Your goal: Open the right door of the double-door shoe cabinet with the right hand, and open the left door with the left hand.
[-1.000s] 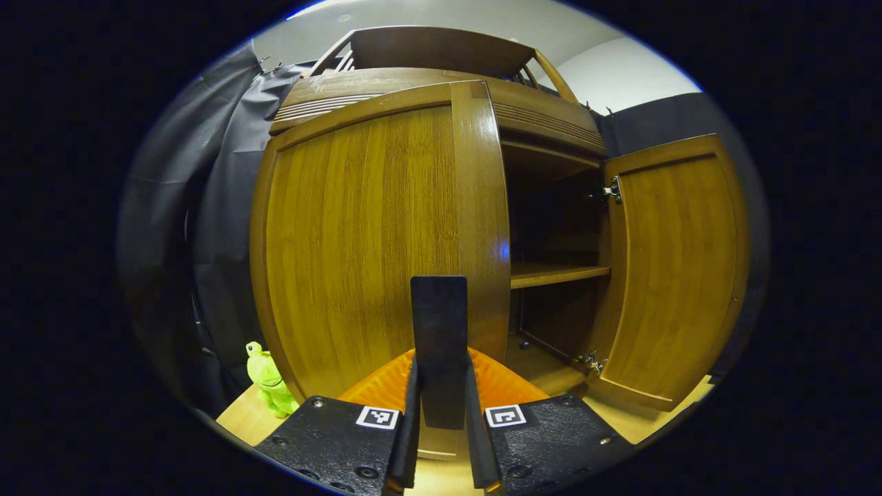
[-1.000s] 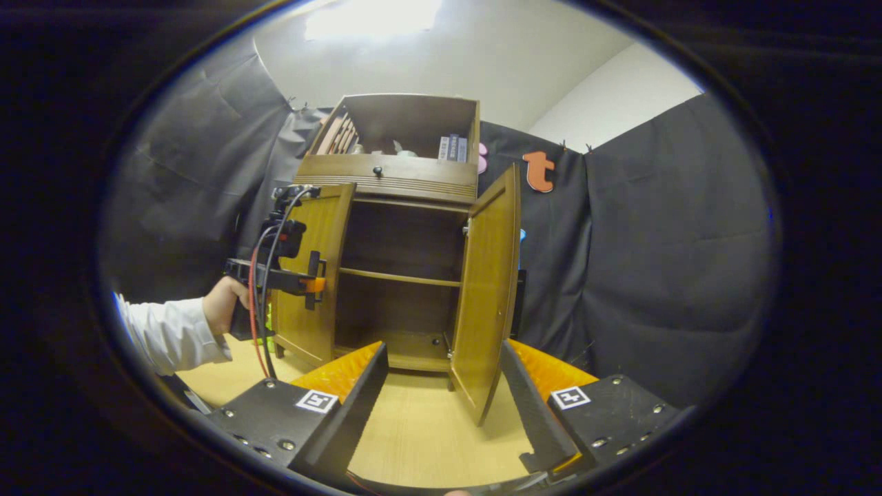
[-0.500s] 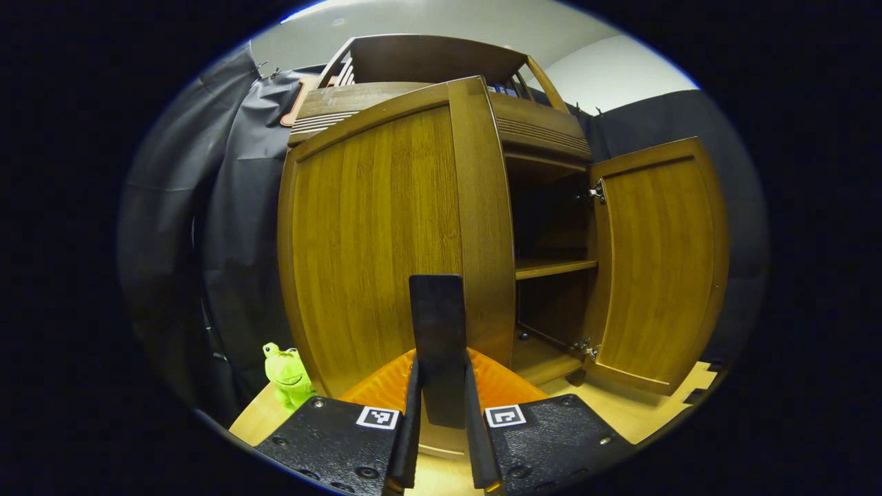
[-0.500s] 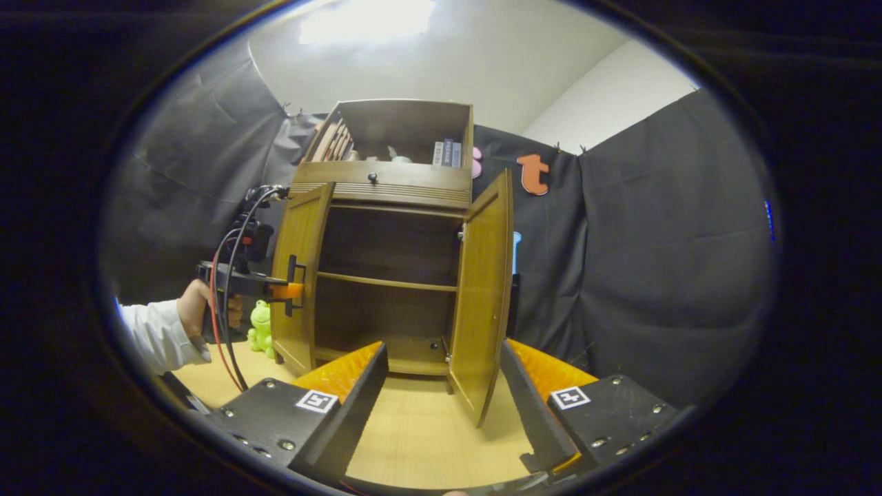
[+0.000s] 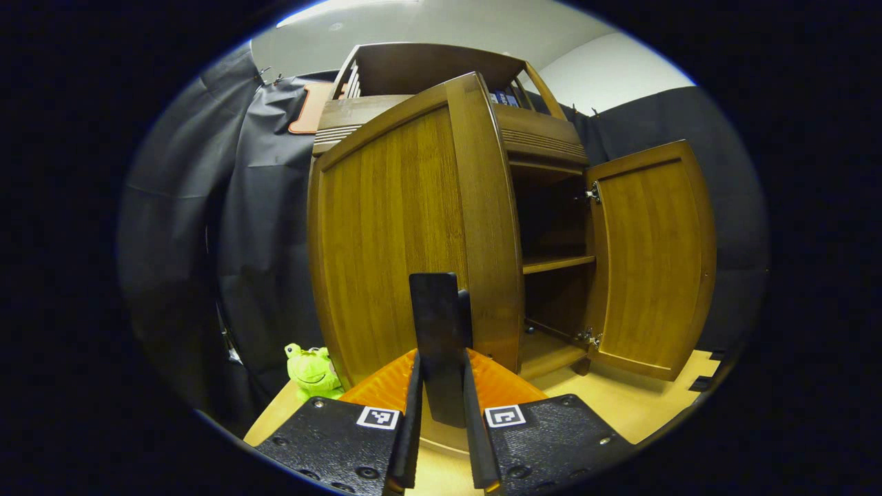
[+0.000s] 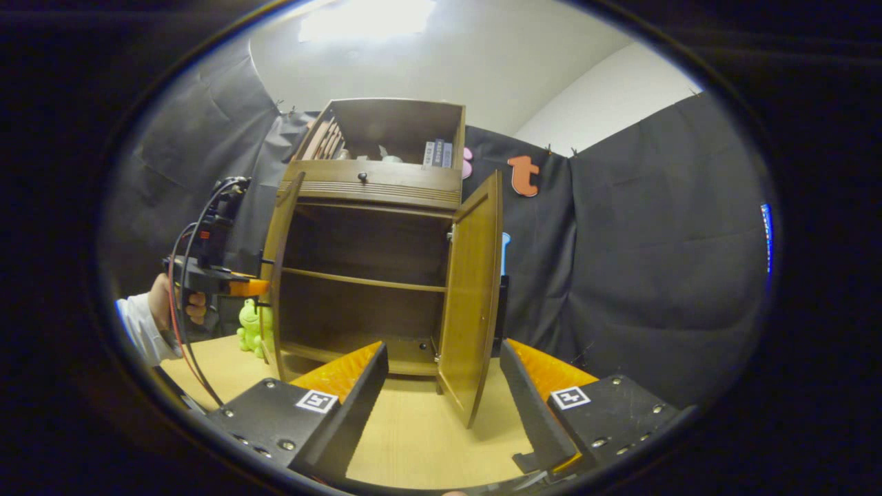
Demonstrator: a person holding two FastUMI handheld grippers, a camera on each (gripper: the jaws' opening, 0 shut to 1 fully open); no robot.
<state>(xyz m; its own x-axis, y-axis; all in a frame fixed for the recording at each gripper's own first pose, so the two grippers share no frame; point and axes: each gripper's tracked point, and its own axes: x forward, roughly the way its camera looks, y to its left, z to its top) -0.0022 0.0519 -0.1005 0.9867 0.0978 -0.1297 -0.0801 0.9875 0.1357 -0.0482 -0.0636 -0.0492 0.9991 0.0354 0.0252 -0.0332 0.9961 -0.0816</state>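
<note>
In the left gripper view we are seeing the left gripper (image 5: 441,413) at the bottom centre, its jaws closed narrow on the edge of the left door (image 5: 406,234), which is filling the middle of the frame. A green frog toy (image 5: 313,372) is sitting at lower left on the tabletop (image 5: 641,406). The right door (image 5: 651,258) is standing open at right, exposing a bare shelf (image 5: 555,262). In the right gripper view the right gripper (image 6: 441,413) is holding its jaws wide, apart from the cabinet (image 6: 375,269); books (image 6: 435,153) are standing in its top compartment.

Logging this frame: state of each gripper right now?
Left gripper: shut on the left door's handle.
Right gripper: open, holding nothing, back from the right door.
</note>
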